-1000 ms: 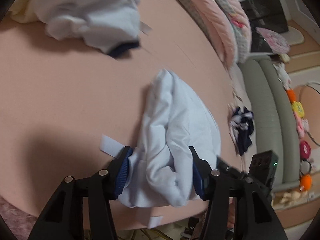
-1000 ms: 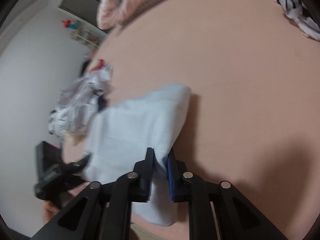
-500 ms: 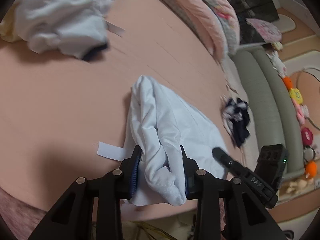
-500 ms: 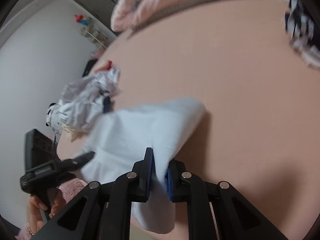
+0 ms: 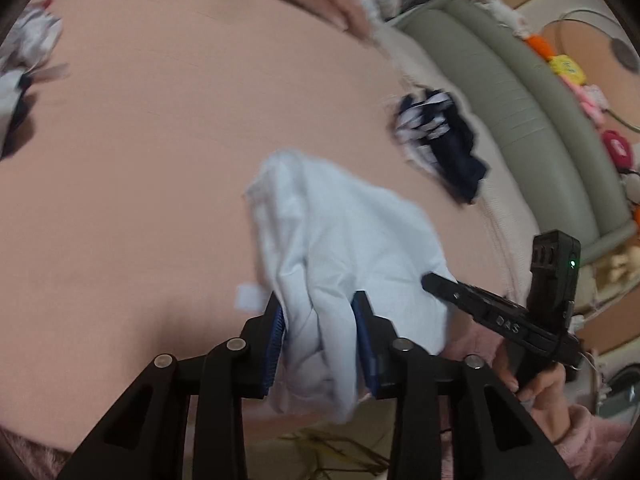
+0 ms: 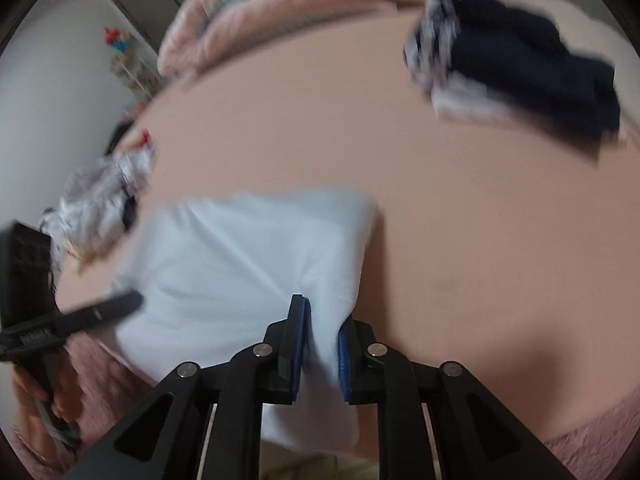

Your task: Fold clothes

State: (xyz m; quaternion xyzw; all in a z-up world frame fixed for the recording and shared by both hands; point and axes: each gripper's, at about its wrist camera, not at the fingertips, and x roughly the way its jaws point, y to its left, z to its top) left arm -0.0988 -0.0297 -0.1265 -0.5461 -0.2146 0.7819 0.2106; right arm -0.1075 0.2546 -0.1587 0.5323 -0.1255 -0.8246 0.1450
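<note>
1. Two tools hold one pale blue garment at the near edge of a pink bed, one at each near corner.
2. Far left on the bed lies a crumpled pile of clothes, well apart from the garment.
3. Left tool: its blue pads press a thick bunched fold of cloth, jaws about half apart, having just opened a little with the fabric between them.
4. The garment runs forward from both tools across the bed, its long axis pointing away from the person toward the far side; its near end hangs over the bed edge.
5. Right tool: jaws narrow and also just eased, pinching a thinner fold at the garment's right near corner.
6. The garment's far end lies ahead of both tools, so folding likely means carrying the near edge forward over it. Neither hand looks clearly nearer.
7. Far right, a dark navy and white garment sits near the bed's edge, apart from the blue one.
</note>
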